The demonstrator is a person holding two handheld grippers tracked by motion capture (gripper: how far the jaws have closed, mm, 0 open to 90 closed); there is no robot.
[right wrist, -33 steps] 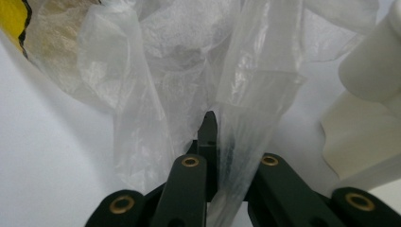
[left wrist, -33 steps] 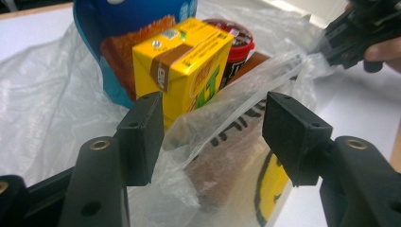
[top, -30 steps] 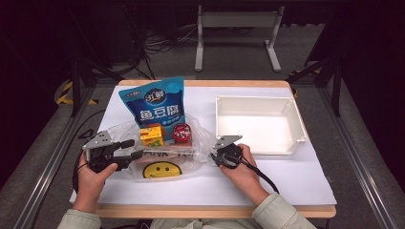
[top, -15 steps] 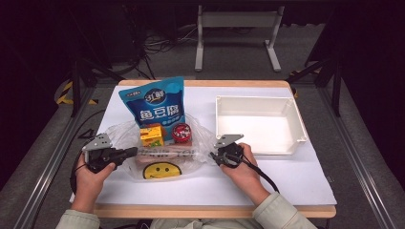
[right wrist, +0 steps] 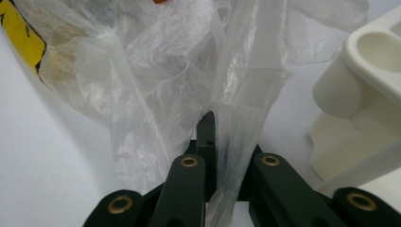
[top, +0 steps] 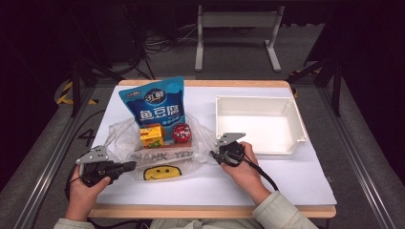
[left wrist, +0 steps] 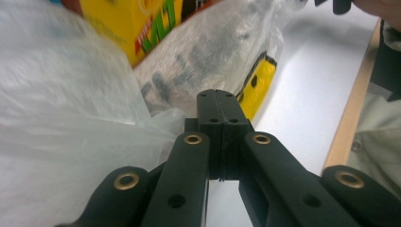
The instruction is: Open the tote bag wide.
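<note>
Plastic bag (top: 157, 152): clear, printed with a yellow smiley; lies flat at lower centre-left of the high view, on the white table cover (top: 296, 176).
Left gripper (top: 128, 166): lower left of the high view, at the bag's left edge. Jaws pressed fully together in the left gripper view (left wrist: 218, 101); bag film bunches just left of them; whether film is pinched cannot be told.
Right gripper (top: 213, 155): lower centre, at the bag's right edge. Jaws clamped together on a fold of bag film (right wrist: 236, 94).
Bag contents: yellow carton (top: 152, 135), red can (top: 182, 132).
Blue snack pouch (top: 158, 102): behind the bag.
White tray (top: 258, 125): right of centre.
</note>
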